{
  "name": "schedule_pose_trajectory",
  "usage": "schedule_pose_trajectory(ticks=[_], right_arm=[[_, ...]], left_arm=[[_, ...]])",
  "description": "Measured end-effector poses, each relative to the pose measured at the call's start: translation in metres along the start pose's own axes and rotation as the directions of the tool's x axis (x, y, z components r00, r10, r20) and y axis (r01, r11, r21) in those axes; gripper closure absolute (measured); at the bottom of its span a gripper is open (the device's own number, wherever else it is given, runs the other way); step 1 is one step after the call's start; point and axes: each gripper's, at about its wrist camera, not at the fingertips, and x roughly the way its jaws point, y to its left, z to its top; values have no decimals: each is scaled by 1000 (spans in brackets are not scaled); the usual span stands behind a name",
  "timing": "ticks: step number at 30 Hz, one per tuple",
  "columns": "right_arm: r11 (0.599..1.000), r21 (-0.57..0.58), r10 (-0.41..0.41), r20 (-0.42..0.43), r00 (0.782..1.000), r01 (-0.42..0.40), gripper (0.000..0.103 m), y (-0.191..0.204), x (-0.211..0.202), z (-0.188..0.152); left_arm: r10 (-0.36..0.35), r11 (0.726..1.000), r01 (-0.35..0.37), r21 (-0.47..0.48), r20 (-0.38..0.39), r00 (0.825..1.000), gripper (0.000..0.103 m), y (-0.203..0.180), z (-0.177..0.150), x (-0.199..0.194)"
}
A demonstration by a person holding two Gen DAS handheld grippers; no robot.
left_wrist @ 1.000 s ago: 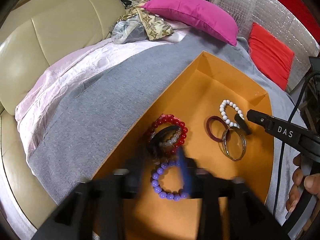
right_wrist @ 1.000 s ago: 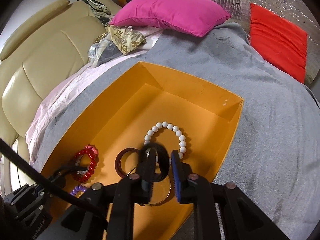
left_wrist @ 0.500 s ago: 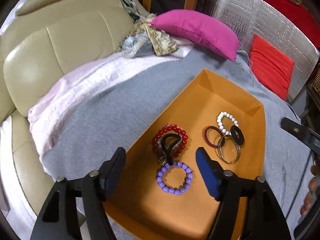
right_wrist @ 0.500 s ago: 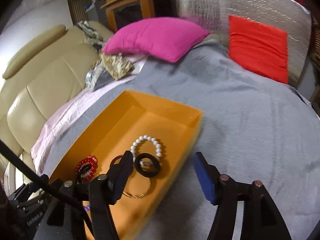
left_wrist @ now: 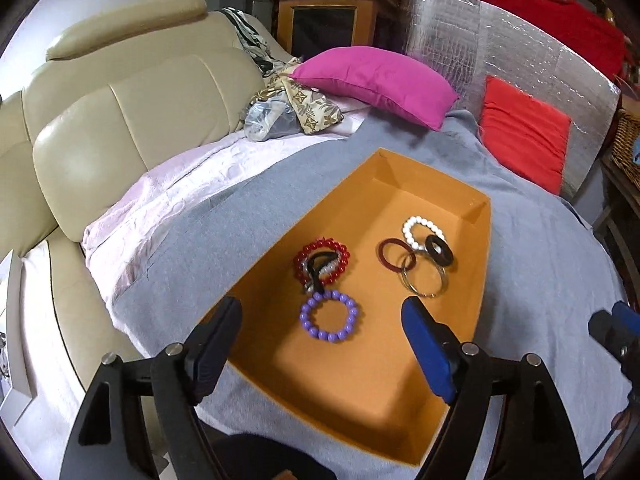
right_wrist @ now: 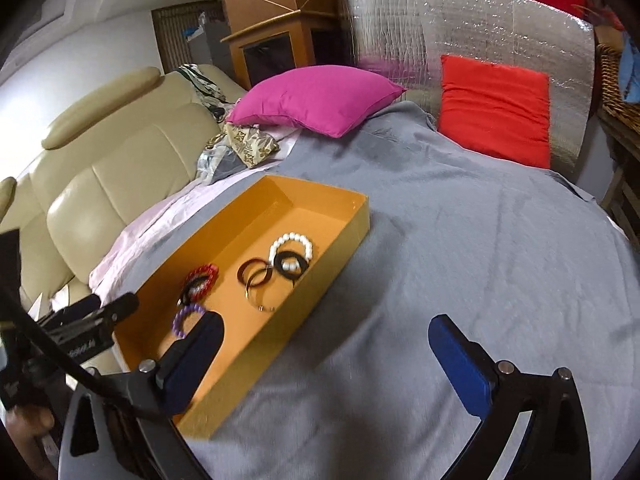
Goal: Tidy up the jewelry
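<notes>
Both jaws gape empty; purple bead bracelet (left_wrist: 329, 317) lies flat near the orange tray (left_wrist: 482, 264) near-left corner, directly ahead of left gripper (left_wrist: 320, 344), right gripper (right_wrist: 326, 354) off tray's right edge.

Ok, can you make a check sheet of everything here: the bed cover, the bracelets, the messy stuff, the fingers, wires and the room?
Surface: grey blanket over a pink sheet.
Job's things: orange tray holds a purple bead bracelet, a red bead bracelet with a black band across it, a white bead bracelet, a black ring, a dark red bangle and a silver bangle.
Clutter: crumpled patterned cloth.
Grippers: left gripper open, empty; right gripper open, empty, over the tray's edge.
Cables: black cable by the left gripper.
Surroundings: cream sofa, pink pillow, red cushion, silver foil panel.
</notes>
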Motion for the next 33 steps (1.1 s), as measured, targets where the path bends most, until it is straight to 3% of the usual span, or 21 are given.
schedule_pose_trajectory(ticks=[12,20,33], right_arm=[[998,-50,-38,4,999,38,0,5,-35,-35],[998,-54,-42,9,999,43,0,6,-39,-38],[996,-66,-53,25,998,54,0,4,-48,-35]], left_arm=[[43,997,-45,69,29,999,13,-13,-21,-34],[42,990,-51,128,70,997,8,-32,-22,-56],[36,991,-44,123,65,997,8,-32,-19,-65]])
